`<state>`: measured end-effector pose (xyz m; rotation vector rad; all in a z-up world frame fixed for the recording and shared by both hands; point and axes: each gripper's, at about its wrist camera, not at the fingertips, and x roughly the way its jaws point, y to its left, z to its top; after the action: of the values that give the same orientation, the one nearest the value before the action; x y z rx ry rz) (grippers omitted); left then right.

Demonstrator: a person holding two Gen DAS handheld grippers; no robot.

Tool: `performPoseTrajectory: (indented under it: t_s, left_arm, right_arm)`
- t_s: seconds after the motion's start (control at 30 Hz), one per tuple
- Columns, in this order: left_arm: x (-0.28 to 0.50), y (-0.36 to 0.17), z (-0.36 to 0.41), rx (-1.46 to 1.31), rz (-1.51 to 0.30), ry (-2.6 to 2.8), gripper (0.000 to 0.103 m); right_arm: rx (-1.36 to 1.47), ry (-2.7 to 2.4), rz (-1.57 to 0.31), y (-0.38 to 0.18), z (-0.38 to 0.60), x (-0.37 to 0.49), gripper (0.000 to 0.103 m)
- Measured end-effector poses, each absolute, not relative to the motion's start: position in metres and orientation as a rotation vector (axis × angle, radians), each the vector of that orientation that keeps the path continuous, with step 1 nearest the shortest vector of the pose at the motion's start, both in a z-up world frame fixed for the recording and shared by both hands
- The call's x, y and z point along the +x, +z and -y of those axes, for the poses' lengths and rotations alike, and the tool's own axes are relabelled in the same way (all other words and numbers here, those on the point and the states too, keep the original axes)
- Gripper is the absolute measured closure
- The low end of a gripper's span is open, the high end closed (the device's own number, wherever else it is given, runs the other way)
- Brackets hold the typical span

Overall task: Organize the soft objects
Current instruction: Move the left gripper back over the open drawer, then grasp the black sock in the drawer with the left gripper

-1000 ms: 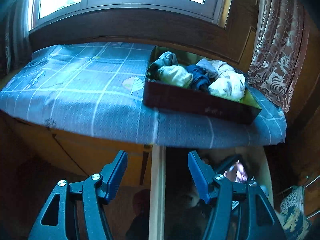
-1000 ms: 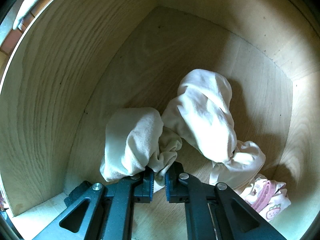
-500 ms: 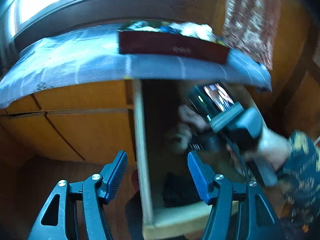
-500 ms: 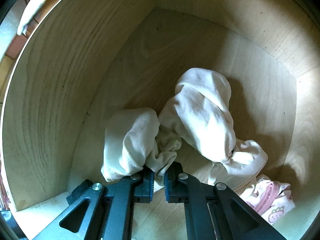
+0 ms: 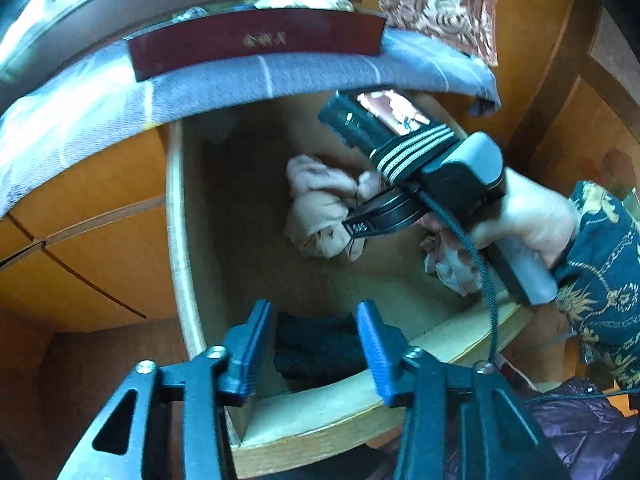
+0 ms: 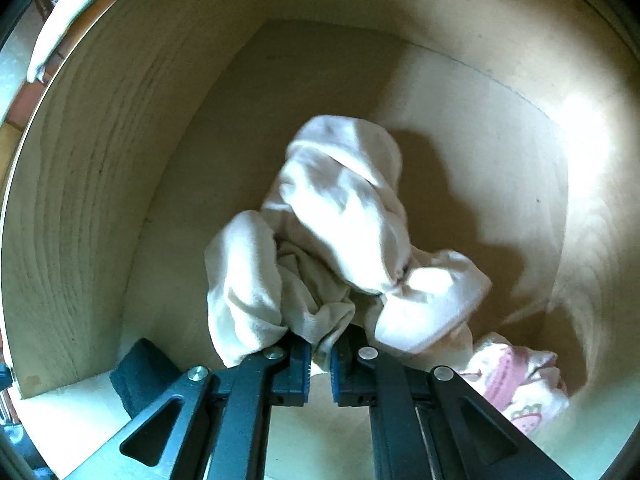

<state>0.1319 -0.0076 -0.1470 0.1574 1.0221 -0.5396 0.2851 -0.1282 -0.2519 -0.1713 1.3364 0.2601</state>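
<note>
1. The drawer (image 6: 100, 208), a pale wooden box with visible grain, holds everything.
2. The cream socks (image 6: 340, 232), soft and crumpled, lie mid-floor, pinched at their 6 o'clock edge by the right gripper (image 6: 319, 364).
3. The left gripper (image 5: 312, 344) hangs released, jaws wide.
4. A dark cloth (image 5: 316, 348) sits at 6 o'clock; a pink cloth (image 6: 516, 384) at 4.

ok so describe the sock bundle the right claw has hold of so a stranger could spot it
Look inside the open wooden drawer. At its middle lies a knotted cream sock bundle, its near edge pinched by the right claw. Its neighbours are a black item and a pink strawberry-print piece.
</note>
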Motion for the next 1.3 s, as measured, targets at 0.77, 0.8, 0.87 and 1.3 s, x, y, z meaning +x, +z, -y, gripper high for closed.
performPoseTrajectory:
  t_s: [0.77,0.8,0.87,1.3]
  left_arm:
    - [0.190,-0.220,0.073,0.532,-1.504,-0.707,0.032]
    - [0.191,-0.225,0.073,0.537,-1.524,-0.694,0.031]
    - [0.194,-0.235,0.074,0.556,-1.571,-0.681,0.027]
    - [0.199,-0.268,0.082,0.556,-1.649,-0.594,0.030]
  right_arm:
    - [-0.154,0.253,-1.329,-0.249,0.163,0.276,0.096]
    - [-0.150,0.254,-1.329,-0.250,0.163,0.276,0.096]
    - [-0.145,0.259,-1.328,-0.251,0.164,0.276,0.096]
    - [-0.124,0.292,-1.320,-0.249,0.176,0.276,0.096]
